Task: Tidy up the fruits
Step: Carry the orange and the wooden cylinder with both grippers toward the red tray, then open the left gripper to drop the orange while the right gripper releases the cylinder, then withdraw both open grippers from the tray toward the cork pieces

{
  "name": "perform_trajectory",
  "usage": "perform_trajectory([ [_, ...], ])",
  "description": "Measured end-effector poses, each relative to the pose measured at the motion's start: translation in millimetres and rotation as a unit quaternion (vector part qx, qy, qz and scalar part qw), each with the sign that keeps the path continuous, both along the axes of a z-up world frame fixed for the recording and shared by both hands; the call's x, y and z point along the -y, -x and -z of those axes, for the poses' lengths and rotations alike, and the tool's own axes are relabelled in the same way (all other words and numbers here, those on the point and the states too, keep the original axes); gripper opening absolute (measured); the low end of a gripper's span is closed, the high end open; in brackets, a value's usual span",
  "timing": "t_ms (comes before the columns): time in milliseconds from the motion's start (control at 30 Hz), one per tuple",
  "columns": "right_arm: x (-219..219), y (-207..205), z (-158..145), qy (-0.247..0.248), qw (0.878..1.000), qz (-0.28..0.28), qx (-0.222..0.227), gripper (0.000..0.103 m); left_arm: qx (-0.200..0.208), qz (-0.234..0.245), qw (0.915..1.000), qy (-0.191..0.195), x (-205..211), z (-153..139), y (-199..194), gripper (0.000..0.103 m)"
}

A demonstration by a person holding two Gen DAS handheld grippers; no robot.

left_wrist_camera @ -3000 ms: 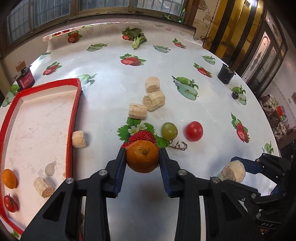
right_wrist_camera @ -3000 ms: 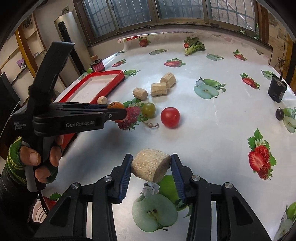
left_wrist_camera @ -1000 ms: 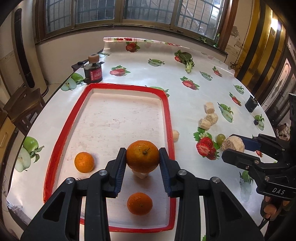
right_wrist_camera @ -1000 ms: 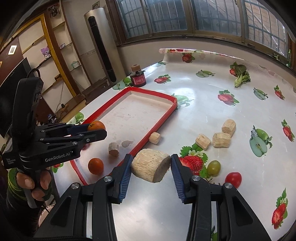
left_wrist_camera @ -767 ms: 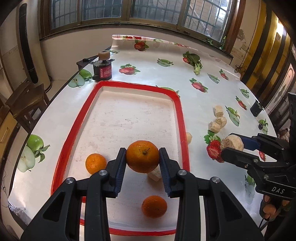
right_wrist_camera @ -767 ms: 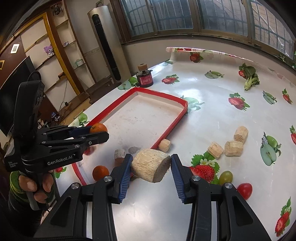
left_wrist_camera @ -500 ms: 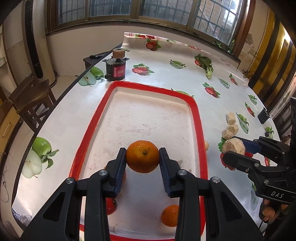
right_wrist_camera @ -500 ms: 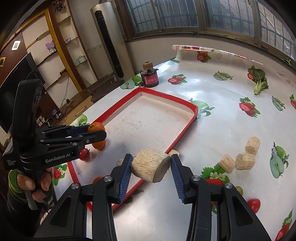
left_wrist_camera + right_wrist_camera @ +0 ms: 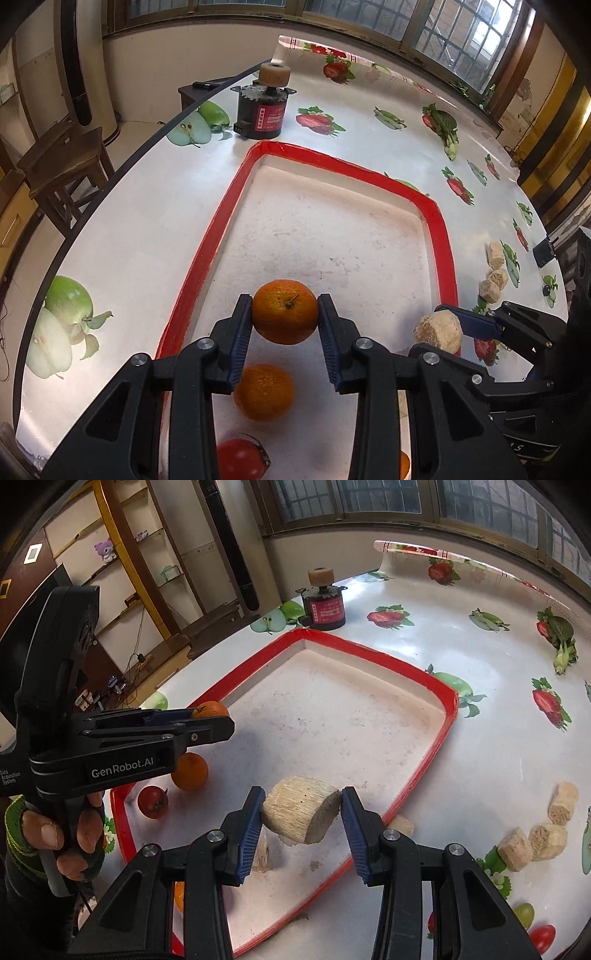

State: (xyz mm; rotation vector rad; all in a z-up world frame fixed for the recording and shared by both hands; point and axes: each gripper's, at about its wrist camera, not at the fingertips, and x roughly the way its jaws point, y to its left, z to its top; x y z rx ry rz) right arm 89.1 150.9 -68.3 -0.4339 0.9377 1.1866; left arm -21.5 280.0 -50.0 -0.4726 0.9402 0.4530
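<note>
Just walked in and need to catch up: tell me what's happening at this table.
A person is sorting items into a red-rimmed tray with two handheld grippers. The left gripper is clamped on an orange and the right gripper on a beige fibrous chunk; both hang above the tray. Another orange and a tomato already lie inside. More chunks wait on the tablecloth.

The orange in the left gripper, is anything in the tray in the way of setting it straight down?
Possibly. The held orange hangs over the red tray, and a second orange and a tomato lie just nearer the camera below it. The tray floor farther ahead is bare.
</note>
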Motion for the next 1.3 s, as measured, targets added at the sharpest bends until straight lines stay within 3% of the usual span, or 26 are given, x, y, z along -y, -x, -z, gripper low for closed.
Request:
perform_trajectory([
  [267, -9, 2, 17, 0.017, 1.000, -0.006, -0.004, 0.043, -0.025, 0.010, 0.9996, 0.010, 4, 16, -4, 0.033],
  [533, -12, 6, 21, 0.029, 0.999, -0.009, 0.010, 0.044, -0.027, 0.007, 0.9995, 0.016, 2, 14, -1, 0.034],
  [667, -7, 6, 15, 0.022, 1.000, -0.007, 0.014, 0.048, -0.029, 0.002, 0.9995, 0.016, 4, 11, 3, 0.034],
  [700, -5, 6, 13, 0.018, 1.000, -0.004, 0.014, 0.054, -0.029, 0.001, 0.9994, 0.017, 3, 11, 3, 0.035],
  [733, -3, 4, 10, 0.015, 1.000, -0.001, 0.014, 0.059, -0.030, 0.000, 0.9994, 0.017, 4, 10, 4, 0.042],
  [800, 2, 3, 5, 0.008, 1.000, 0.003, 0.013, 0.061, -0.030, -0.007, 0.9995, 0.011, 5, 8, 6, 0.052],
  [1300, 51, 1, -19, -0.017, 0.999, 0.029, 0.020, 0.061, -0.022, -0.012, 0.9997, 0.000, 19, -10, 10, 0.053],
])
